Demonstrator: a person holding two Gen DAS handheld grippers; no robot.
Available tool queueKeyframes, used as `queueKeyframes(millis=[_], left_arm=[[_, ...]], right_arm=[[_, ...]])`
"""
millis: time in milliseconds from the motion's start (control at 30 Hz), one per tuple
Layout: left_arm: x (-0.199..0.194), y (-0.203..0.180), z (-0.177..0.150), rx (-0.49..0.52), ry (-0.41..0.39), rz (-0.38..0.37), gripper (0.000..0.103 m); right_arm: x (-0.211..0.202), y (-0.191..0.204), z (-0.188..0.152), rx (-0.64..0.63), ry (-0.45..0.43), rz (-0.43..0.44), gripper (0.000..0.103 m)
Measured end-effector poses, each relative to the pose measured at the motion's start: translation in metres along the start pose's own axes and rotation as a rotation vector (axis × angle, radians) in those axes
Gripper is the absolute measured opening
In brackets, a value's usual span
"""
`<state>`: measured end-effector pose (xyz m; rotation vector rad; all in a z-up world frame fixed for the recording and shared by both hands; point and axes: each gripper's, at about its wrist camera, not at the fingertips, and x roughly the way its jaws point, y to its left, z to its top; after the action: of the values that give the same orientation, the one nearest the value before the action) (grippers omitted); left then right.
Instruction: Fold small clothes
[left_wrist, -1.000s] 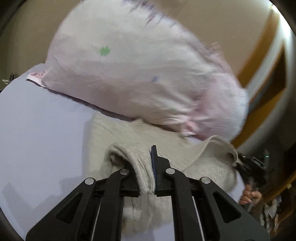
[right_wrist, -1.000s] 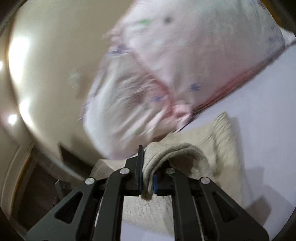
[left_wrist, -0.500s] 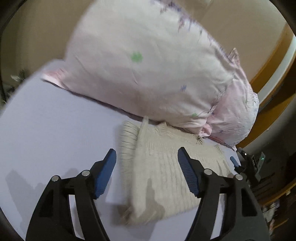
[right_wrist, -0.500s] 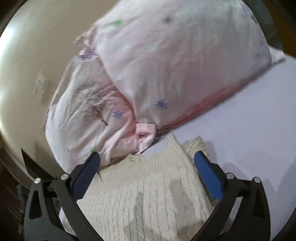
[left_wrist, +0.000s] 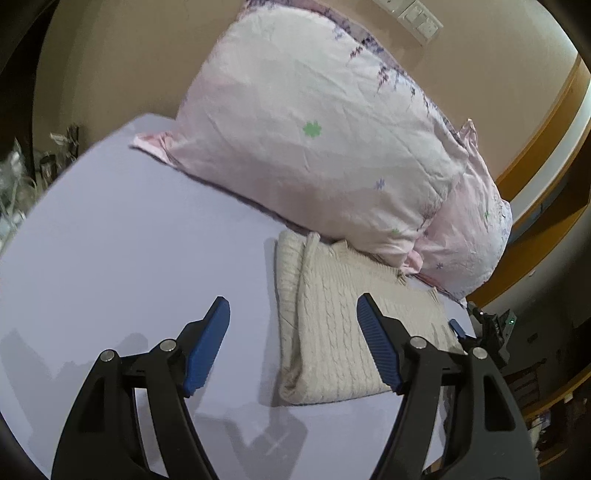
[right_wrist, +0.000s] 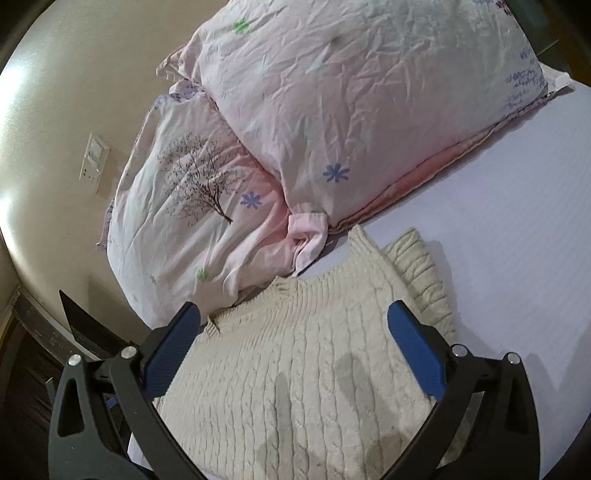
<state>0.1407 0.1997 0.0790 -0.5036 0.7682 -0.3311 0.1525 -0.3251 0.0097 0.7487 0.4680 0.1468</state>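
A cream cable-knit sweater (left_wrist: 328, 325) lies folded and flat on the lilac bed sheet (left_wrist: 129, 258), close against the pillows. My left gripper (left_wrist: 291, 314) is open and empty, raised above the sheet at the sweater's left edge. In the right wrist view the sweater (right_wrist: 295, 369) fills the lower middle, with its neckline toward the pillows and a folded sleeve at its right side. My right gripper (right_wrist: 295, 321) is open and empty, hovering over the sweater's body.
Two pink flowered pillows (left_wrist: 314, 140) lean against the beige wall behind the sweater; they also show in the right wrist view (right_wrist: 332, 110). The bed edge and a dark floor lie to the right (left_wrist: 535, 350). A wall switch (right_wrist: 94, 158) is on the wall.
Both grippers were shut on folds of the sweater one second ago. They have let go, opened wide and pulled back. The sweater now lies flat and folded.
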Motion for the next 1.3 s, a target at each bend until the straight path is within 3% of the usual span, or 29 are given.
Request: queueKeyframes(millis=[233, 500, 700, 833, 867, 900, 933, 1000, 1067, 1133, 1233, 1300], left_arm=[[0.030, -0.012, -0.012, 0.037, 0.081, 0.016, 0.079], [0.075, -0.016, -0.023, -0.002, 0.157, -0.045, 0.081], [0.121, -0.024, -0.025, -0.012, 0.214, 0.008, 0.081], [0.133, -0.029, -0.027, 0.010, 0.212, 0.053, 0.081], [0.134, -0.030, -0.028, 0.001, 0.212, 0.042, 0.073], [0.135, -0.028, -0.029, -0.030, 0.214, 0.012, 0.063], [0.136, -0.026, -0.031, -0.057, 0.215, -0.009, 0.058], [0.139, -0.018, -0.032, -0.123, 0.211, -0.036, 0.030], [0.141, -0.006, -0.032, -0.236, 0.210, -0.129, 0.026], [0.136, -0.009, -0.029, -0.280, 0.186, -0.201, 0.022], [0.122, -0.053, -0.016, -0.238, 0.122, -0.312, 0.020], [0.122, -0.100, -0.008, -0.183, 0.104, -0.444, 0.017]], right_arm=[[-0.001, -0.003, -0.002, 0.005, 0.009, 0.003, 0.101], [-0.002, -0.009, -0.001, 0.033, 0.005, 0.006, 0.101], [-0.006, -0.018, 0.001, 0.079, -0.013, 0.027, 0.101], [-0.006, -0.021, 0.003, 0.095, -0.010, 0.046, 0.101], [-0.005, -0.021, 0.004, 0.098, -0.005, 0.052, 0.101], [-0.004, -0.021, 0.004, 0.101, 0.001, 0.059, 0.101], [-0.003, -0.021, 0.004, 0.102, 0.004, 0.064, 0.101], [-0.003, -0.020, 0.005, 0.103, 0.009, 0.072, 0.101], [-0.004, -0.019, 0.005, 0.102, 0.008, 0.080, 0.101], [-0.008, -0.020, 0.006, 0.106, -0.004, 0.091, 0.101], [-0.017, -0.020, 0.011, 0.105, -0.041, 0.093, 0.101], [-0.026, -0.021, 0.014, 0.104, -0.081, 0.085, 0.101]])
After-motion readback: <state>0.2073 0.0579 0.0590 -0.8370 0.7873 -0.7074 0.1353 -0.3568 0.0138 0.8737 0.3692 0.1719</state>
